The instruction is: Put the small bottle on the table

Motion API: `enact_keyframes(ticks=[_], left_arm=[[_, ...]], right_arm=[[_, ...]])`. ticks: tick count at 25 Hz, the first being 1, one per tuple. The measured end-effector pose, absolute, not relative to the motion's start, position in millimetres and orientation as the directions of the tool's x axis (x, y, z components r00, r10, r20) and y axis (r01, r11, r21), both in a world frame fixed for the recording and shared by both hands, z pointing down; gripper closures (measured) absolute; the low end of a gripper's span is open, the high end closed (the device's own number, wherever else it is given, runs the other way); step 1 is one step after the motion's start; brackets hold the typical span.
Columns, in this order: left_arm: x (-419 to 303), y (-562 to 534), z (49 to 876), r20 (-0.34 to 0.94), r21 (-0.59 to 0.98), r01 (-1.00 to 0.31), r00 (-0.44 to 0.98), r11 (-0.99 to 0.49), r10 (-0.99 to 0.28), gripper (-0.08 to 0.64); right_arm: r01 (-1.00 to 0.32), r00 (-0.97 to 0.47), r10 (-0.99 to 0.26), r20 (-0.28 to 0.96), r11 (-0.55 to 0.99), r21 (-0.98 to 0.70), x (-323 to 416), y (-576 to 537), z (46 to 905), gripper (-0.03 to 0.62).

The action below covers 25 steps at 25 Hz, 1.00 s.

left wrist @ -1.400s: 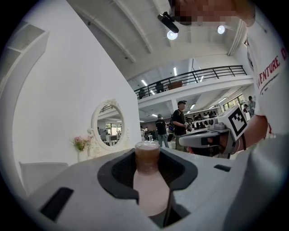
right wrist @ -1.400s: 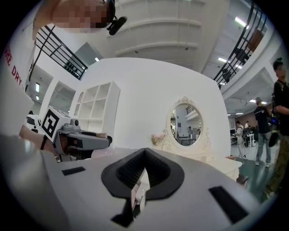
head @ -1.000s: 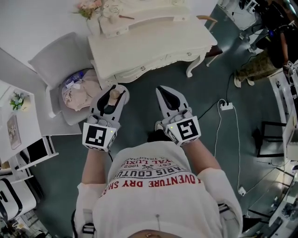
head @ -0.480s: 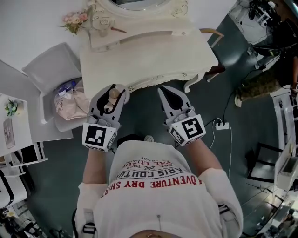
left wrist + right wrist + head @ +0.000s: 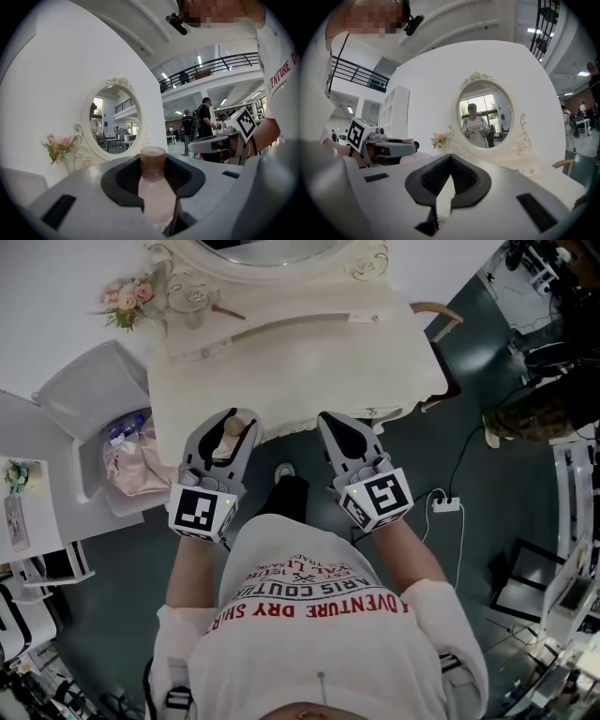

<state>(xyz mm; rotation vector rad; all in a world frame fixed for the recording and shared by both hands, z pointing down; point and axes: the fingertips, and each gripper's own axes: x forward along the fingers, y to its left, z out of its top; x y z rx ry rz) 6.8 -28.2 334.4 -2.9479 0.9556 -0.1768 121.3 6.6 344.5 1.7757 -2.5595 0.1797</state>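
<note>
The small bottle (image 5: 230, 430), pale pink with a tan cap, stands upright between the jaws of my left gripper (image 5: 234, 418), which is shut on it. In the left gripper view the small bottle (image 5: 154, 197) fills the dark notch between the jaws of the left gripper (image 5: 153, 161). My right gripper (image 5: 335, 420) is beside it, shut with nothing in it; in the right gripper view the tips of the right gripper (image 5: 450, 157) meet. Both grippers hover at the front edge of the white dressing table (image 5: 309, 352).
An oval mirror (image 5: 483, 115), a glass jar (image 5: 192, 301) and pink flowers (image 5: 122, 301) stand at the table's back. A grey bin (image 5: 80, 399) with bags sits on the left. On the right are a chair (image 5: 436, 310) and a power strip (image 5: 445, 504) on the floor.
The dressing table has come nearer: its front edge now lies right at both grippers' tips. The left gripper still holds the bottle; the right stays shut.
</note>
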Motion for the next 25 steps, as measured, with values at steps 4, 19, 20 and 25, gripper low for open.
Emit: enact_keyframes(ticks=[4, 19, 20, 25], left_arm=[[29.8, -74.5, 348.8, 0.111, -0.046, -0.582, 0.805, -0.812, -0.583, 0.420], [75.5, -233.4, 452.0, 0.193, 0.011, -0.610, 0.779, -0.793, -0.596, 0.420], [75.6, -239.1, 460.9, 0.206, 0.014, -0.613, 0.775, -0.790, -0.598, 0.420], [78.3, -258.0, 503.6, 0.272, 0.036, -0.640, 0.745, -0.768, -0.609, 0.419]], right_arm=[[-0.922, -0.385, -0.919, 0.081, 0.379, -0.082, 138.2, -38.5, 347.0, 0.597], [-0.888, -0.458, -0.869, 0.186, 0.455, -0.059, 177.0, -214.6, 417.7, 0.597], [-0.887, -0.460, -0.866, 0.196, 0.457, -0.064, 177.8, -222.2, 424.2, 0.597], [-0.876, -0.479, -0.845, 0.239, 0.478, -0.067, 179.0, -249.7, 452.3, 0.597]])
